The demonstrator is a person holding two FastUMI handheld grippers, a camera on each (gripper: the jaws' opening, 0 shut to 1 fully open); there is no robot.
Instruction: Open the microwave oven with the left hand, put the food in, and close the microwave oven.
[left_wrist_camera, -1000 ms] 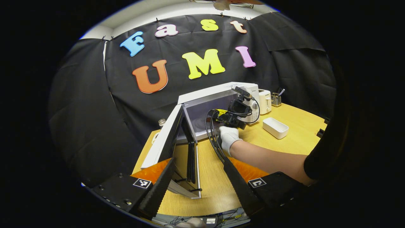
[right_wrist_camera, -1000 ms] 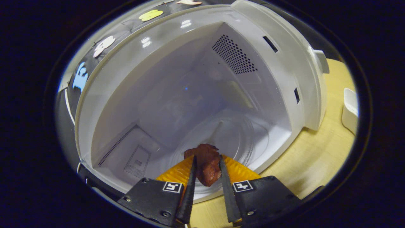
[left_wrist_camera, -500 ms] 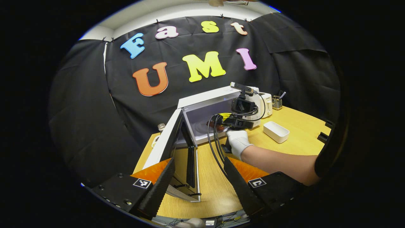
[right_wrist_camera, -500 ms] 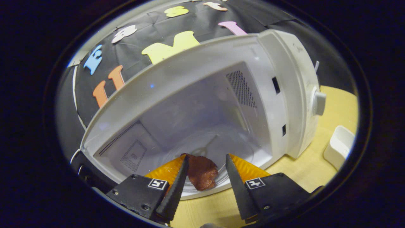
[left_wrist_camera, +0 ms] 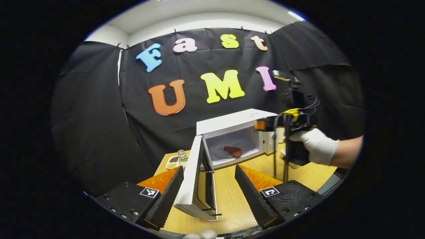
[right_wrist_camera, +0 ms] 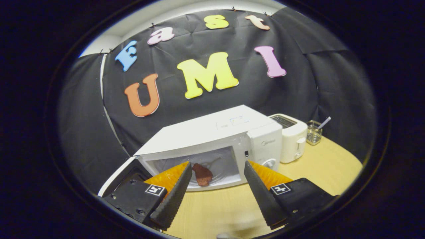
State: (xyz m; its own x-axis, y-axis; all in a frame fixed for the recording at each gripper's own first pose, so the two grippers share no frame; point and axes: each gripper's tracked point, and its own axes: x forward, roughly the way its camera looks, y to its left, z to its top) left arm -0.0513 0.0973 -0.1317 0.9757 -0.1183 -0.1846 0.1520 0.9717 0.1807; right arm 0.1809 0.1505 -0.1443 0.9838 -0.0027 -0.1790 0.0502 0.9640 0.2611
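Note:
The white microwave (left_wrist_camera: 232, 123) stands at the back of the wooden table (left_wrist_camera: 229, 202) with its door (left_wrist_camera: 194, 181) swung wide open toward me. A brown piece of food (left_wrist_camera: 233, 151) lies on the glass plate inside. My left gripper (left_wrist_camera: 208, 168) is open, and the door's edge stands between its fingers without touching them. The right gripper (left_wrist_camera: 292, 114) hangs raised to the right of the microwave, in a white-gloved hand (left_wrist_camera: 315, 149). In the right gripper view the right gripper (right_wrist_camera: 217, 164) is open and empty, well back from the microwave (right_wrist_camera: 215, 132) and the food (right_wrist_camera: 202, 174).
A white toaster (right_wrist_camera: 290, 136) stands right of the microwave, and a wire holder (right_wrist_camera: 313, 132) sits beyond it. A small dish (left_wrist_camera: 172, 162) and a glass bottle (left_wrist_camera: 181, 155) sit behind the open door at the table's left.
The right gripper opened, left the food on the glass plate, and drew back up and out of the microwave. The left gripper view has pulled back a little.

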